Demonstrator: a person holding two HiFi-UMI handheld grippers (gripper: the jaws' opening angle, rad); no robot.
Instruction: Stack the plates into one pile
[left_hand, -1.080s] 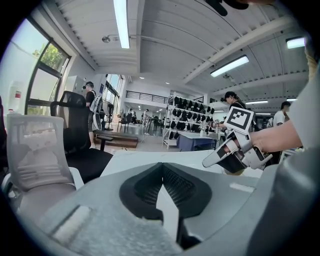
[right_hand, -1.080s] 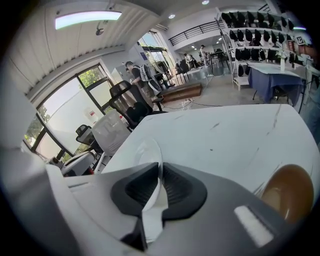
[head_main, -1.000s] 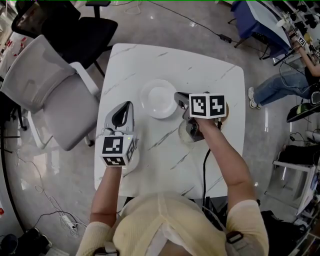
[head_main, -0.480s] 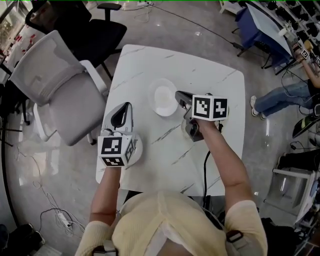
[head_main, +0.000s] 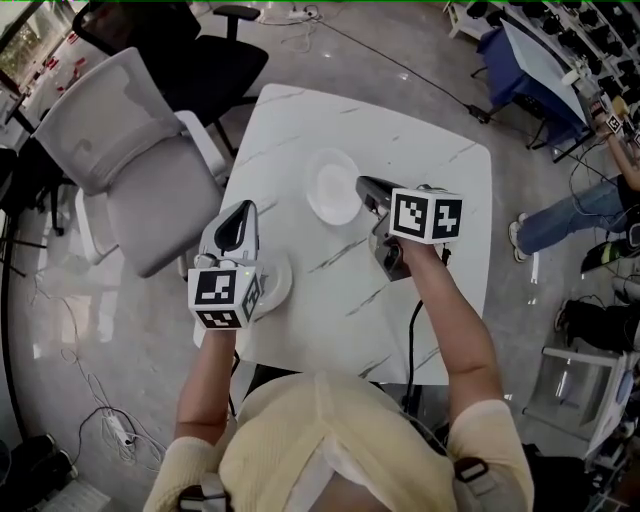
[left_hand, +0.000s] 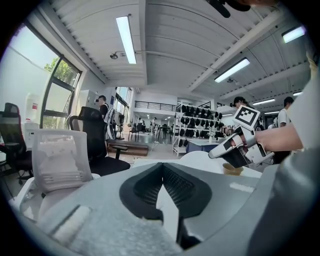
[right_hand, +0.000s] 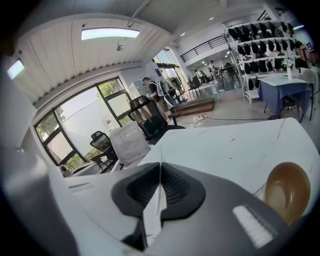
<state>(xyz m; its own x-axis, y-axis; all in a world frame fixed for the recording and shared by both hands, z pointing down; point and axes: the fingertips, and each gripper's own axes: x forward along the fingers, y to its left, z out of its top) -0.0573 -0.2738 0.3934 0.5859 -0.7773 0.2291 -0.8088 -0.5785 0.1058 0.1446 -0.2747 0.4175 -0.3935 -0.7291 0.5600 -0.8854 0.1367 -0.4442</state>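
My right gripper (head_main: 364, 184) is shut on the right rim of a white plate (head_main: 330, 185), which hangs tilted over the middle of the white marble table (head_main: 420, 130). In the right gripper view a thin white rim (right_hand: 154, 215) sits between the jaws. My left gripper (head_main: 241, 212) points away from me near the table's left edge. It is shut on a second white plate (head_main: 277, 280), which shows under and to the right of its marker cube. A small brown dish (right_hand: 287, 192) lies on the table to the right of the right gripper.
A grey office chair (head_main: 135, 170) stands close against the table's left side, with a black chair (head_main: 200, 50) behind it. A seated person's legs (head_main: 590, 215) are off to the right. Cables run over the floor.
Both grippers have come up off the table. The right one has tipped its plate, which now looks narrower. The left one has carried its plate forward along the left edge.
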